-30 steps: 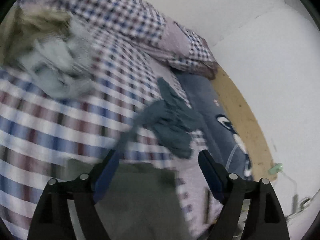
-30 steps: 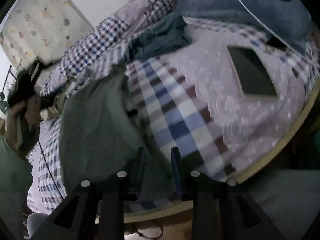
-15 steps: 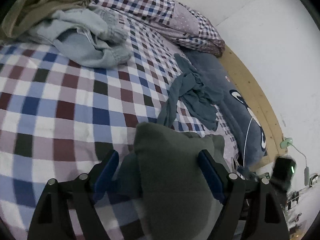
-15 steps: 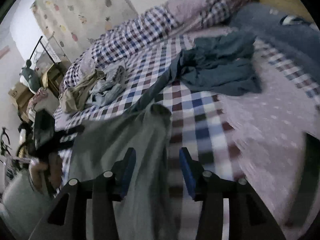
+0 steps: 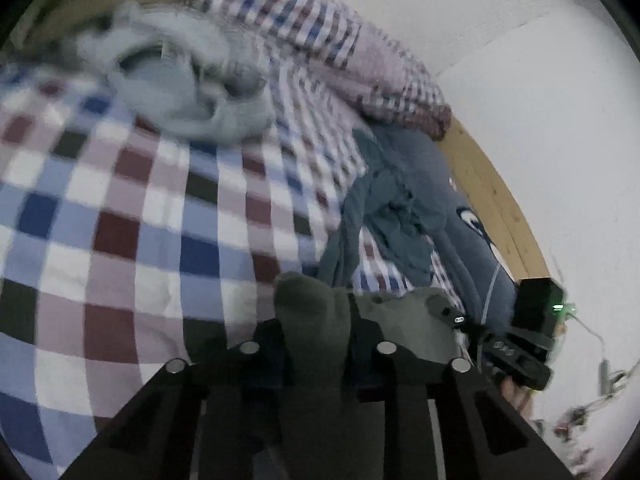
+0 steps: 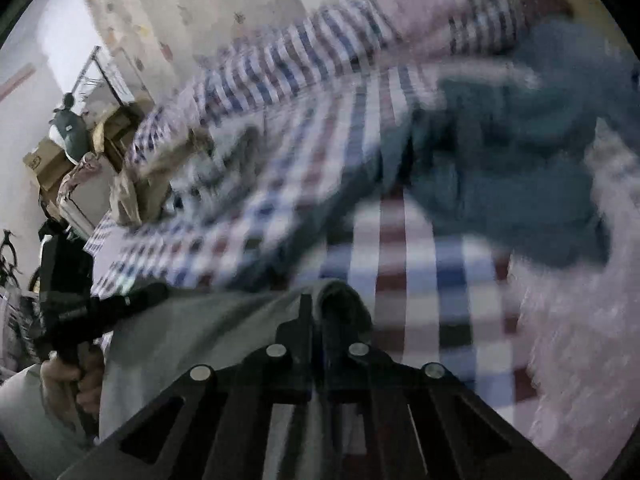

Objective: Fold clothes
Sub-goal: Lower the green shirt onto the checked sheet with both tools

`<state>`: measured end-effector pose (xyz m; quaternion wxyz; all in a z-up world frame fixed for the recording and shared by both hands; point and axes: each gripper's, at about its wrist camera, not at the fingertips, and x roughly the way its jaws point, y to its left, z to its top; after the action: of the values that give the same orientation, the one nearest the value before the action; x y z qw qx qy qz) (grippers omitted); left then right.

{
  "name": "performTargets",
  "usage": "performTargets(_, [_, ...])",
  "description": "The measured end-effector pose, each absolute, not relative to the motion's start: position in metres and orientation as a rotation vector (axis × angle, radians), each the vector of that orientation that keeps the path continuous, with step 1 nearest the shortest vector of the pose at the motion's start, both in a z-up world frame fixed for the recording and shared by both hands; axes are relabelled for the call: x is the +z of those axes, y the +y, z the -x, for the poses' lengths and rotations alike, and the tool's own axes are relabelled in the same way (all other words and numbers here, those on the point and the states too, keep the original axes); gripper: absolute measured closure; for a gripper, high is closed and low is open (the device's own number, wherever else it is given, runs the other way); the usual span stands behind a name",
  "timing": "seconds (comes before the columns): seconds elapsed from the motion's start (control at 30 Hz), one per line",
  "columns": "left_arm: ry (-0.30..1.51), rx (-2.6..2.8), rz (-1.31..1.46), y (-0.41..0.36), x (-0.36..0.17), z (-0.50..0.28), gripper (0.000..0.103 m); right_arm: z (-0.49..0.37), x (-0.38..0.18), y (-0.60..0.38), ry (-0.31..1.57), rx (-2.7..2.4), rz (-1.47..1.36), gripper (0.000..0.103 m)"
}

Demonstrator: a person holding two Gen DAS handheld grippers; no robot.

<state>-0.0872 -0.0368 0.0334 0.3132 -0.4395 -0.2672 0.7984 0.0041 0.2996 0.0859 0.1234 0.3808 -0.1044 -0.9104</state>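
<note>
A grey-green garment (image 5: 316, 320) bunches between the fingers of my left gripper (image 5: 316, 336), which is shut on a thick fold of it. In the right wrist view the same grey-green garment (image 6: 200, 344) stretches leftward, and my right gripper (image 6: 318, 320) is shut on its edge. Both views are blurred by motion. The other hand-held gripper (image 6: 72, 304) and the hand holding it show at the left of the right wrist view. The checked bedspread (image 5: 132, 216) lies beneath.
A teal garment (image 5: 384, 216) lies crumpled near a blue pillow (image 5: 460, 216) by the wooden bed edge (image 5: 496, 200). A pale blue garment (image 5: 188, 92) sits further back. Boxes and a rack (image 6: 92, 120) stand beyond the bed.
Both grippers, open half a second ago, have closed on the grey-green garment. Both cameras are moving, with heavy blur now.
</note>
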Motion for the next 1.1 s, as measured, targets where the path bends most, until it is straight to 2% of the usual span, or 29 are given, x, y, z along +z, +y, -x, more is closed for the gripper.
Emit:
performTargets(0.07, [-0.674, 2.159, 1.139, -0.033, 0.031, 0.085, 0.081, -0.003, 0.089, 0.292, -0.198, -2.737, -1.077, 0.102])
performTargets(0.13, [-0.653, 2.202, 1.124, -0.03, 0.028, 0.084, 0.076, 0.003, 0.074, 0.282, -0.044, -2.794, -1.141, 0.1])
performTargets(0.2, [-0.676, 2.196, 1.138, -0.032, 0.023, 0.086, 0.068, 0.004, 0.058, 0.276, 0.08, -2.819, -1.228, 0.094])
performTargets(0.23, [-0.662, 2.2, 1.142, -0.03, 0.024, 0.086, 0.066, -0.001, 0.059, 0.282, 0.048, -2.822, -1.238, 0.094])
performTargets(0.3, [-0.615, 2.23, 1.151, -0.028, 0.028, 0.083, 0.054, -0.015, 0.066, 0.295, -0.055, -2.828, -1.232, 0.092])
performTargets(0.43, [-0.581, 2.263, 1.155, -0.032, 0.032, 0.073, 0.044, -0.058, 0.087, 0.323, -0.22, -2.832, -1.177, 0.067])
performTargets(0.5, [-0.587, 2.278, 1.152, -0.039, 0.033, 0.062, 0.036, -0.086, 0.094, 0.331, -0.268, -2.809, -1.159, 0.066])
performTargets(0.67, [-0.609, 2.282, 1.157, -0.052, 0.041, 0.03, 0.031, -0.165, 0.095, 0.337, -0.335, -2.711, -1.185, 0.065])
performTargets(0.8, [-0.611, 2.225, 1.185, -0.058, 0.046, -0.008, 0.03, -0.21, 0.085, 0.331, -0.341, -2.651, -1.25, 0.065])
performTargets(1.1, [-0.475, 2.16, 1.275, -0.038, 0.041, -0.112, 0.03, -0.246, 0.068, 0.311, -0.248, -2.576, -1.324, 0.066])
